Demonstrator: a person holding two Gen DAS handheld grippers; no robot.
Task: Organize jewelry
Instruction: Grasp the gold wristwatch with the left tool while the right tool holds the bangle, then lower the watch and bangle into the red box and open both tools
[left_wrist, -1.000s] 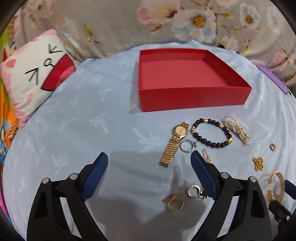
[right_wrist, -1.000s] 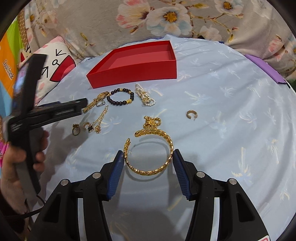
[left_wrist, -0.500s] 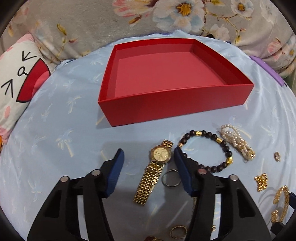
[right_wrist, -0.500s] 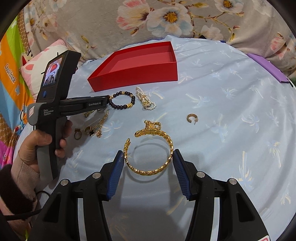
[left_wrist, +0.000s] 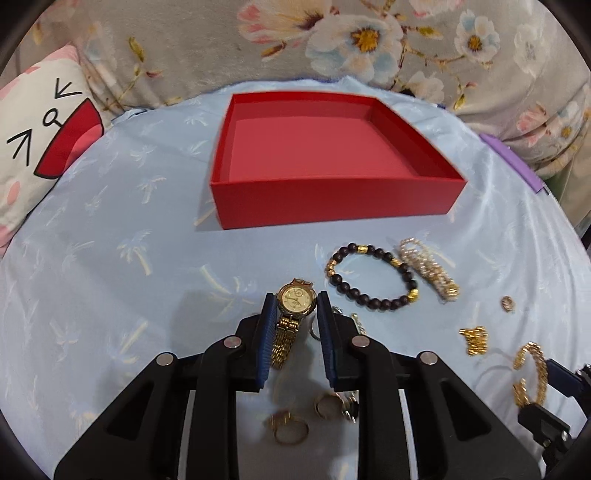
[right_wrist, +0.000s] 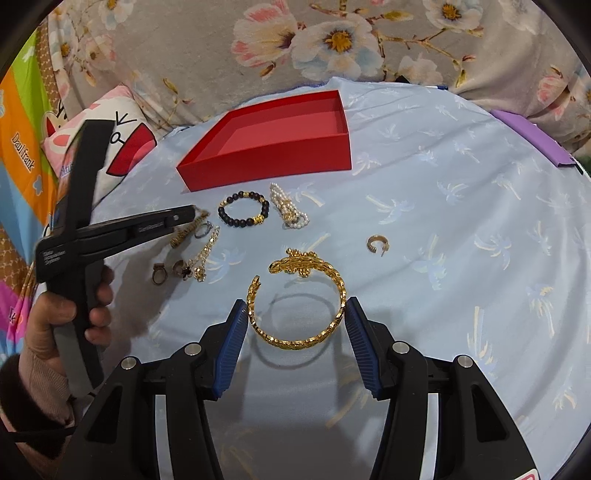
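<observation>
My left gripper (left_wrist: 295, 301) is shut on the gold watch (left_wrist: 294, 300), gripping its round case; the band hangs down between the fingers. The empty red box (left_wrist: 332, 199) stands just beyond it. My right gripper (right_wrist: 295, 314) is shut on the gold bangle (right_wrist: 295, 306), its pads touching both sides of the ring above the cloth. The left gripper also shows in the right wrist view (right_wrist: 184, 218), beside the box (right_wrist: 273, 158).
On the blue cloth lie a black bead bracelet (left_wrist: 371, 277), a pearl bracelet (left_wrist: 428, 269), a gold chain clump (left_wrist: 474, 338), a small ring (left_wrist: 506, 303), gold rings (left_wrist: 291, 430) and an ear cuff (right_wrist: 376, 243). A cat pillow (left_wrist: 40, 140) sits left.
My left gripper moved forward over the watch and closed on its case. The right gripper has stayed on the bangle.
</observation>
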